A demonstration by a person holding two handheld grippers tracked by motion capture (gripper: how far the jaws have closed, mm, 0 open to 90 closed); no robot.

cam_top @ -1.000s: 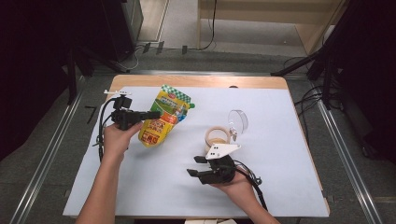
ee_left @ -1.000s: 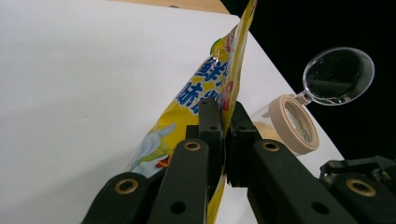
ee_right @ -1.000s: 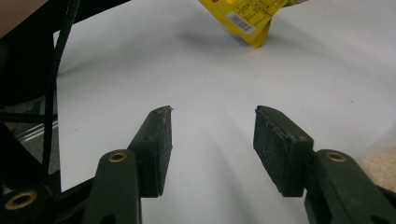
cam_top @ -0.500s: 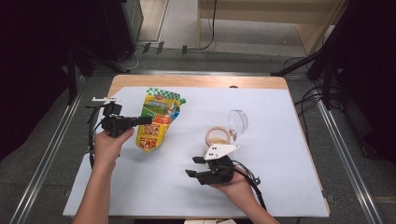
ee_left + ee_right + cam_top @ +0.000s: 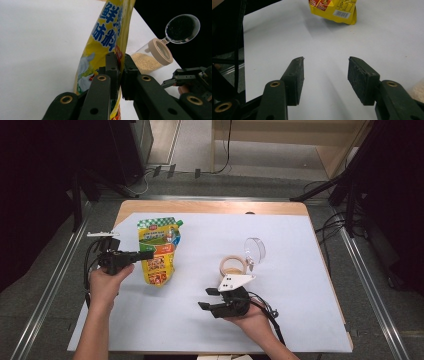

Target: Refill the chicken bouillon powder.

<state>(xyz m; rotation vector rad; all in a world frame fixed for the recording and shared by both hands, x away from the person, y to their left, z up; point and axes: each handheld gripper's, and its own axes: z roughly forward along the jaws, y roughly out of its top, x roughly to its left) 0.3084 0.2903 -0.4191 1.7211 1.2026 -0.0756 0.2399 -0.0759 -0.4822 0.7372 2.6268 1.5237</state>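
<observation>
Pouch (image 5: pixel 159 251) edge sat clamped between my left tongs (image 5: pixel 120 72), the pads pinching the yellow seasoning bag on both faces, as the left gripper view showed. From the high view I saw the pouch lying on the white sheet of the table (image 5: pixel 300 250), toward its left side, with the left tongs (image 5: pixel 145 254) reaching in from the bag's left edge. My right tongs (image 5: pixel 325 75) stood about half apart with nothing between them, only bare sheet below, held low near the table's front edge (image 5: pixel 210 300). Just beyond them stood a small clear jar (image 5: pixel 232 266) of pale grains, its round lid (image 5: pixel 255 249) flipped up, well apart from the pouch.
</observation>
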